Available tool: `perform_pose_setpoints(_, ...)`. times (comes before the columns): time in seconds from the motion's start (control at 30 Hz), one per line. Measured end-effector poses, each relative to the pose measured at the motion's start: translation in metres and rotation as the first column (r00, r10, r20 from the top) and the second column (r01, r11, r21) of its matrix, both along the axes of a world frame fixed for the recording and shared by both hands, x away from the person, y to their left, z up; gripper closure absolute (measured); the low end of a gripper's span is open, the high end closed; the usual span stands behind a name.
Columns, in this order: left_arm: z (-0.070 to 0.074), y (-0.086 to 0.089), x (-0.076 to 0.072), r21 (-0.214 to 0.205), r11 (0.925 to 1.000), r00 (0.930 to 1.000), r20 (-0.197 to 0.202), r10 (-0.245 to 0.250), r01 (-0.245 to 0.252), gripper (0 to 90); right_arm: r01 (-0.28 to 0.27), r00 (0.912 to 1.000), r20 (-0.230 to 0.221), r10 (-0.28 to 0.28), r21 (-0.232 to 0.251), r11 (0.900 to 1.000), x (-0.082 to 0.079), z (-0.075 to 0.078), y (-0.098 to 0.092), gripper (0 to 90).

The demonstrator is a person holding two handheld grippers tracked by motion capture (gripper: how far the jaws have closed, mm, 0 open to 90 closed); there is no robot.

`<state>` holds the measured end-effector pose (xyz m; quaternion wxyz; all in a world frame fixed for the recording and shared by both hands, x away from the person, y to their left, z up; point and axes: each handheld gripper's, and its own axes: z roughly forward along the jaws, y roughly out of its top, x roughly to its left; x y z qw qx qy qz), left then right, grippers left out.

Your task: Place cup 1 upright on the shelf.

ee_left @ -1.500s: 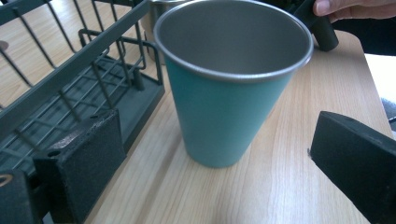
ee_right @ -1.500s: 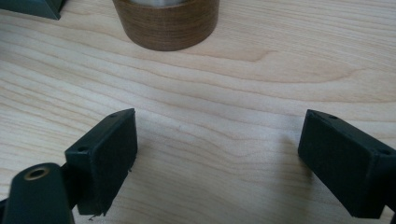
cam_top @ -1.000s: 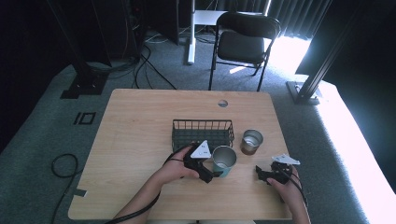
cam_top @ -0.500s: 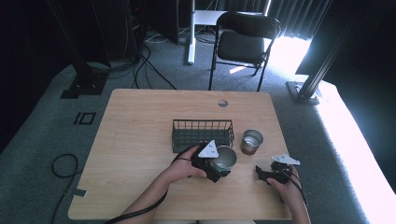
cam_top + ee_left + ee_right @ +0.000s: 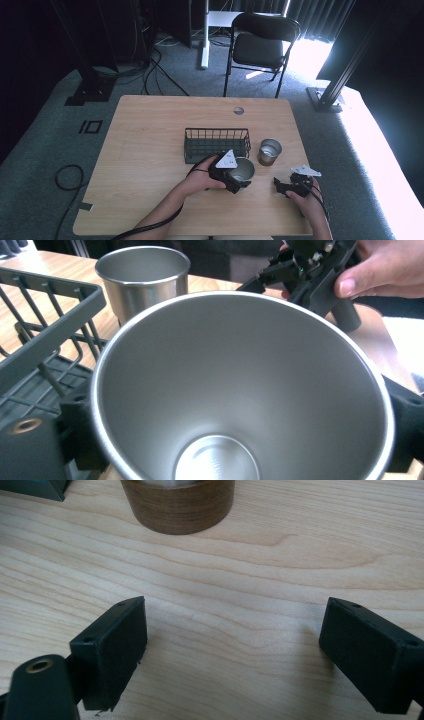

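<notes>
Over the last second the left gripper [image 5: 239,179], clamped on the plain round steel cup [image 5: 243,169], carries it rightward from the dark wire basket [image 5: 216,143] toward the wood-banded steel cup [image 5: 269,151], suggesting stacking, while the right gripper [image 5: 286,187] rests spread and empty on the pale wooden table [image 5: 150,145].

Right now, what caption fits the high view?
Left gripper holds a steel cup beside a wire basket.

The shiny silver steel cup [image 5: 240,395] has a plain grey inside. The dark green wire basket [image 5: 216,143] stands on the pale wood-grain table [image 5: 145,150].
</notes>
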<state>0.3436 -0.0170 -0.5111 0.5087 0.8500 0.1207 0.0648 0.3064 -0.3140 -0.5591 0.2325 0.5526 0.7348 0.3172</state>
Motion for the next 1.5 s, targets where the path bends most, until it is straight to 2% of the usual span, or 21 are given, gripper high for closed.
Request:
perform_pose_setpoints(0.13,0.002,-0.001,-0.002,0.006,0.9998,0.9998,-0.007,-0.018,0.018,11.6,0.000,1.0000,0.001,0.000,0.000,1.0000,0.000,0.000,0.000,11.5)
perform_pose_setpoints(0.3,0.006,-0.001,-0.003,-0.025,0.9994,0.9996,-0.009,-0.026,0.025,11.8,0.000,1.0000,0.000,0.000,0.000,1.0000,0.000,0.000,0.000,11.5)
perform_pose_setpoints(0.53,0.016,0.002,-0.005,-0.048,0.9980,0.9990,-0.016,-0.041,0.040,12.6,-0.001,1.0000,0.002,0.001,-0.002,1.0000,0.000,0.000,0.000,11.5)
perform_pose_setpoints(0.6,0.019,0.003,-0.005,-0.055,0.9979,0.9992,-0.019,-0.035,0.034,13.3,-0.001,1.0000,0.002,0.001,-0.001,1.0000,0.000,0.000,0.000,11.5)
perform_pose_setpoints(0.63,0.023,0.005,-0.004,-0.077,0.9969,0.9995,-0.026,-0.020,0.018,13.3,0.000,1.0000,0.002,0.000,0.000,1.0000,0.000,0.000,0.000,11.5)
perform_pose_setpoints(0.7,0.027,0.007,-0.003,-0.090,0.9959,0.9998,-0.018,-0.010,0.008,13.3,0.001,1.0000,0.002,-0.001,0.001,1.0000,0.000,0.000,0.000,11.5)
perform_pose_setpoints(0.87,0.035,0.012,-0.003,-0.096,0.9954,1.0000,-0.006,-0.006,0.005,13.4,0.001,1.0000,0.000,-0.001,0.001,1.0000,0.000,0.000,0.000,11.5)
perform_pose_setpoints(1.03,0.050,0.020,-0.002,-0.124,0.9923,1.0000,0.001,-0.007,0.007,13.4,0.000,1.0000,0.001,0.000,0.000,1.0000,0.000,0.000,0.000,11.5)
perform_pose_setpoints(1.17,0.056,0.024,0.000,-0.141,0.9900,1.0000,-0.009,0.005,-0.006,13.4,0.000,1.0000,0.001,0.000,-0.001,1.0000,0.000,0.000,0.000,11.5)
perform_pose_setpoints(1.27,0.064,0.030,0.002,-0.125,0.9921,0.9999,0.009,0.012,-0.011,13.4,0.000,1.0000,0.001,0.000,0.000,1.0000,0.000,0.000,0.000,11.5)
perform_pose_setpoints(1.37,0.069,0.034,0.004,-0.133,0.9908,0.9994,0.019,0.028,-0.025,13.4,0.000,1.0000,0.000,0.000,-0.001,1.0000,0.000,0.000,0.000,11.5)
perform_pose_setpoints(1.5,0.084,0.045,0.011,-0.147,0.9878,0.9971,0.048,0.059,-0.051,13.4,0.000,1.0000,0.002,0.000,0.000,1.0000,0.000,0.000,0.000,11.5)
